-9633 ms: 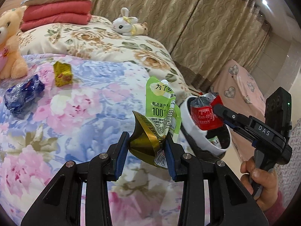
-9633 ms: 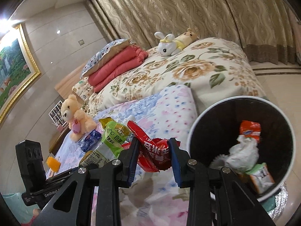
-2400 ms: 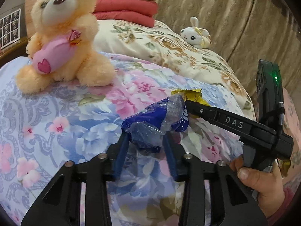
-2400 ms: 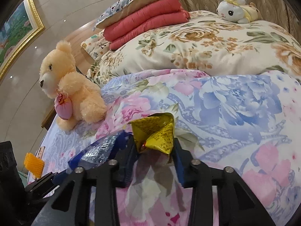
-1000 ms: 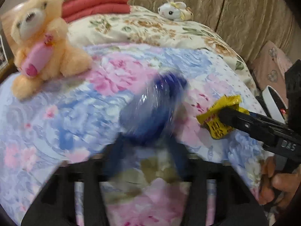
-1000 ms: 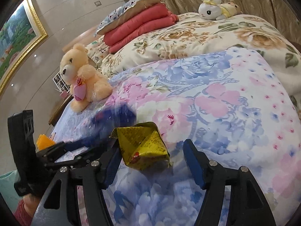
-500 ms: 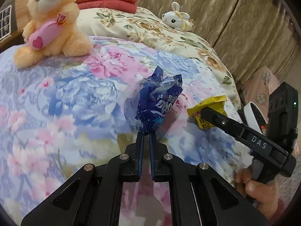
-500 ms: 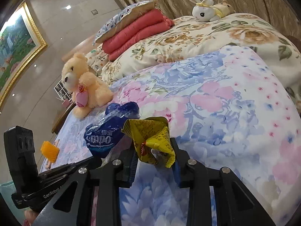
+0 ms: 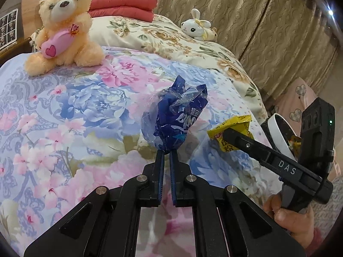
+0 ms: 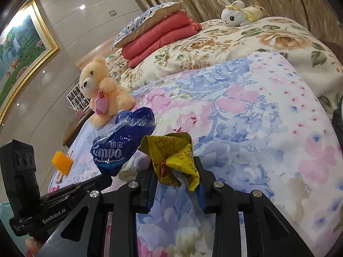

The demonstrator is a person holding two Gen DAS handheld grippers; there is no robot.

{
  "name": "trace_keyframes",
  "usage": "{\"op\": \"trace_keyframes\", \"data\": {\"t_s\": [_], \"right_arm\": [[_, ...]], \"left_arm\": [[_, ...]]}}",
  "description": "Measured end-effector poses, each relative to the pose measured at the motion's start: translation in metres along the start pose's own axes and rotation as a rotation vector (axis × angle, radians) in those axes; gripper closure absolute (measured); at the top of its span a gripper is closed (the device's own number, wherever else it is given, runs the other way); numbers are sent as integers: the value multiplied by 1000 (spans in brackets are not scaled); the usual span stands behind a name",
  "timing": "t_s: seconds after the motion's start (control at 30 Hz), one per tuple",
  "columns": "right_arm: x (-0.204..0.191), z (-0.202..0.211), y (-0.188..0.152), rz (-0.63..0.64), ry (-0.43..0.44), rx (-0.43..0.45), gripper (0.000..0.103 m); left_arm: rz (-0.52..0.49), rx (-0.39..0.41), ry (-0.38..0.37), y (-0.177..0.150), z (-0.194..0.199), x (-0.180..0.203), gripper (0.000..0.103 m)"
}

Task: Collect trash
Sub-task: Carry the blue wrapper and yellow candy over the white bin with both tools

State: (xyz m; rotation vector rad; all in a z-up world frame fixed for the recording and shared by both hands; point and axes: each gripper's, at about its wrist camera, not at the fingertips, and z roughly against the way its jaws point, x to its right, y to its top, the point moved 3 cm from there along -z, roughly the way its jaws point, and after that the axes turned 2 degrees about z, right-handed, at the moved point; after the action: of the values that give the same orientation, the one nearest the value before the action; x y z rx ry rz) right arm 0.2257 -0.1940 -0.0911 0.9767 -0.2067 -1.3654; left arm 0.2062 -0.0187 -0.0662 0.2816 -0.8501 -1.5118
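My left gripper (image 9: pixel 166 153) is shut on the bottom of a crumpled blue plastic wrapper (image 9: pixel 179 117), which stands up above the floral bedspread (image 9: pixel 70 115). In the right wrist view the same blue wrapper (image 10: pixel 121 145) hangs at the left, held by the left gripper (image 10: pixel 105 176). My right gripper (image 10: pixel 176 167) is shut on a crumpled yellow wrapper (image 10: pixel 173 157); the left wrist view shows this yellow wrapper (image 9: pixel 232 129) in the right gripper (image 9: pixel 225 133), to the right of the blue one. A white-rimmed trash bin (image 9: pixel 278 131) shows past the bed's right edge, partly hidden by the right gripper's body.
A peach teddy bear (image 9: pixel 64 27) sits at the far left of the bed. A white bunny toy (image 9: pixel 198 29) lies on the cream flowered quilt, with red folded blankets (image 9: pixel 124 5) behind. An orange block (image 10: pixel 62 162) rests by the bed's left side. Curtains hang at the right.
Both grippers have closed on their wrappers and lifted them off the bedspread. They have drifted right, toward the bin side of the bed.
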Motion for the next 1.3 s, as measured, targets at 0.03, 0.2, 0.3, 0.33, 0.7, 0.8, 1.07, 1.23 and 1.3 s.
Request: {"op": "trace_keyframes", "data": {"t_s": [0.03, 0.2, 0.3, 0.33, 0.7, 0.8, 1.07, 1.23, 1.3], "right_arm": [[0, 1, -1, 2, -1, 1, 72], [1, 11, -4, 7, -7, 9, 72], [3, 16, -6, 2, -9, 14, 72], [3, 18, -7, -1, -11, 17, 72], [9, 38, -12, -9, -20, 43, 72], [13, 44, -13, -23, -21, 51, 72], [24, 58, -14, -39, -36, 72, 72], [29, 64, -15, -47, -44, 81, 72], [30, 66, -15, -52, -43, 82, 72]], "left_arm": [[-3, 1, 4, -1, 0, 2, 98], [-34, 7, 21, -5, 3, 12, 98], [-42, 5, 20, -8, 4, 17, 98], [-43, 5, 20, -9, 4, 19, 98], [-71, 6, 5, -15, 10, 36, 98], [-77, 5, 3, -17, 10, 41, 98], [-96, 3, -4, -19, 10, 53, 98], [-108, 1, -8, -19, 10, 59, 98], [-112, -2, -10, -20, 9, 61, 98]]}}
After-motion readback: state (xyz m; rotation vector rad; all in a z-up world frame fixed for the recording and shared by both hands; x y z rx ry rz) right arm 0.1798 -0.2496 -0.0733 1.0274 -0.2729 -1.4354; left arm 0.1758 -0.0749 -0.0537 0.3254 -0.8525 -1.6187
